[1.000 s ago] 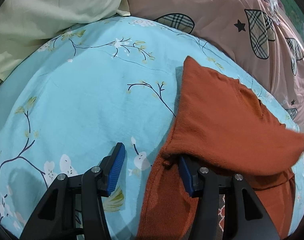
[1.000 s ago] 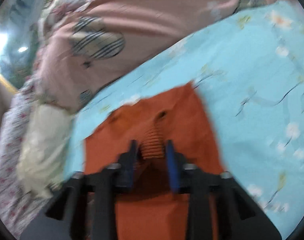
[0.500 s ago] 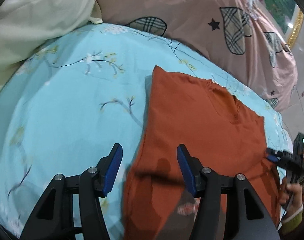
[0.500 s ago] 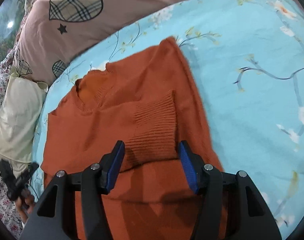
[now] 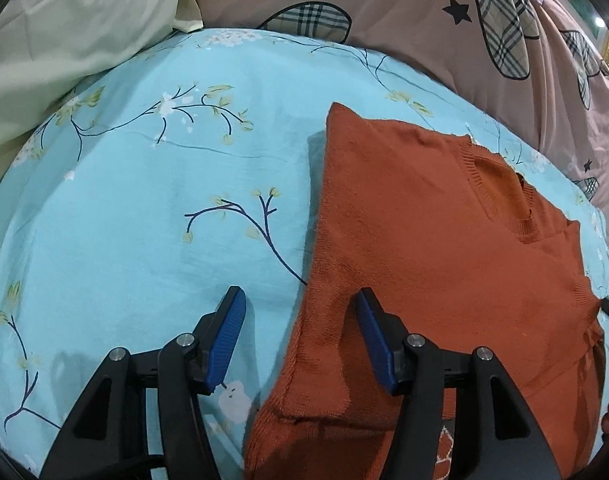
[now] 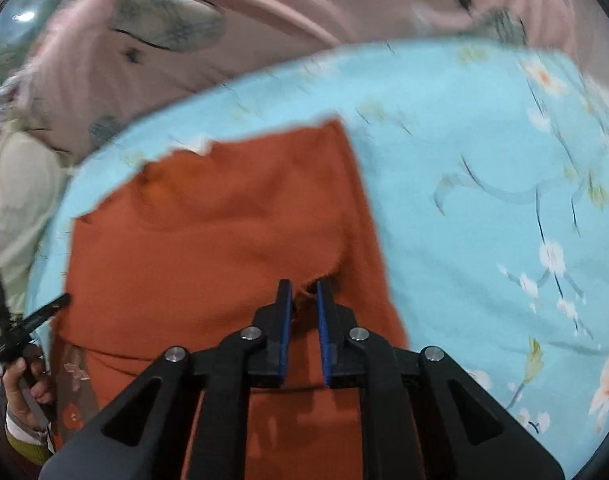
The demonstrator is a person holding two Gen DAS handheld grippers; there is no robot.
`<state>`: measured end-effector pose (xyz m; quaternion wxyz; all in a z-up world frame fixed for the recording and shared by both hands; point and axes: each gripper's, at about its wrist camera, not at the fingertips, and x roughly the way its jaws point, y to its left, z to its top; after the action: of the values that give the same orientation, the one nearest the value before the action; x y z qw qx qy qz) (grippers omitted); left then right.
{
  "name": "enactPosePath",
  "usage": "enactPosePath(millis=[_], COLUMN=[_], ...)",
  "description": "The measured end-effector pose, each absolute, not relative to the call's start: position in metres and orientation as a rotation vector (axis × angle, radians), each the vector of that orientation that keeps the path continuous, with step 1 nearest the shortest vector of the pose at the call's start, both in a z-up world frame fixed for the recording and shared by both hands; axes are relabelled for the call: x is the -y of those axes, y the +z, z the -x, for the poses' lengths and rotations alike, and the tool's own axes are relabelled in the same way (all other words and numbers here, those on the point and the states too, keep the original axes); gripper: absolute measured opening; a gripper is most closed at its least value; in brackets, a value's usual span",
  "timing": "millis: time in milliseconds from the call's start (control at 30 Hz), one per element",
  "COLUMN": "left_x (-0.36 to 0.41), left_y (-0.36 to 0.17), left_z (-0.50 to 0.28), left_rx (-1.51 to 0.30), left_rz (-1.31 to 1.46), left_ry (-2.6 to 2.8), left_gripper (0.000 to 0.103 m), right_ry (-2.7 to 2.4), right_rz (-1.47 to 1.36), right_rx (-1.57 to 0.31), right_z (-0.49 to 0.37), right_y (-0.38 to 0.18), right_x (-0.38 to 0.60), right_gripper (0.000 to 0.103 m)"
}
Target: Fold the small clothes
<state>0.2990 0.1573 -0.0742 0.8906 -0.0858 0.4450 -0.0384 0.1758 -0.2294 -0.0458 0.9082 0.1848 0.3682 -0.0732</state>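
An orange knit sweater (image 5: 424, 248) lies flat on the light blue floral sheet (image 5: 164, 220), its sleeves folded inward. My left gripper (image 5: 300, 336) is open and empty, straddling the sweater's left edge low over the sheet. In the blurred right wrist view the sweater (image 6: 224, 232) fills the middle. My right gripper (image 6: 303, 292) is shut on a pinch of the sweater's fabric near its right side. The left gripper shows at that view's left edge (image 6: 28, 324), held by a hand.
A pink duvet (image 5: 424, 12) with plaid leaf shapes lies bunched at the far side. A pale green pillow (image 5: 64, 32) sits at the far left. The blue sheet (image 6: 484, 200) stretches to the right of the sweater.
My right gripper has closed from open onto the sweater's fabric and is moving. My left gripper has dropped lower and stays open at the sweater's left edge.
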Motion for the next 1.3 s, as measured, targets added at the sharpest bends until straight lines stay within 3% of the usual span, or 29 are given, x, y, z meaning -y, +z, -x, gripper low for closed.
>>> enactPosePath(millis=[100, 200, 267, 400, 533, 600, 933, 1133, 1300], left_x=[-0.156, -0.156, -0.156, -0.156, -0.156, -0.158, -0.176, -0.173, -0.169], left_y=[-0.074, -0.074, -0.071, -0.060, -0.055, -0.057, -0.077, -0.083, -0.087], left_z=[-0.298, -0.296, -0.291, -0.255, -0.204, -0.177, -0.069, -0.022, 0.015], left_rx=[-0.920, -0.917, -0.922, -0.926, -0.934, -0.940, -0.965, -0.937, -0.931], left_rz=[0.169, 0.164, 0.149, 0.124, 0.118, 0.111, 0.190, 0.218, 0.238], left_ry=[-0.076, -0.076, -0.071, -0.095, -0.112, -0.122, -0.235, -0.334, -0.429], left_gripper=[0.059, 0.060, 0.060, 0.061, 0.076, 0.077, 0.081, 0.079, 0.065], right_ry=[-0.027, -0.120, -0.116, -0.079, -0.036, -0.013, 0.009, -0.028, 0.219], right_rz=[-0.413, -0.422, -0.486, -0.500, -0.507, -0.514, -0.480, -0.612, -0.609], right_rx=[-0.772, -0.882, -0.859, -0.757, -0.679, -0.667, -0.714, -0.749, -0.793], right_z=[-0.189, -0.207, -0.199, -0.165, -0.122, -0.104, -0.023, 0.032, 0.066], right_y=[-0.050, -0.080, -0.081, -0.048, -0.031, -0.031, -0.065, -0.095, -0.111], right_x=[0.217, 0.231, 0.244, 0.244, 0.236, 0.232, 0.227, 0.262, 0.232], right_gripper=[0.045, 0.041, 0.039, 0.045, 0.056, 0.061, 0.062, 0.067, 0.067])
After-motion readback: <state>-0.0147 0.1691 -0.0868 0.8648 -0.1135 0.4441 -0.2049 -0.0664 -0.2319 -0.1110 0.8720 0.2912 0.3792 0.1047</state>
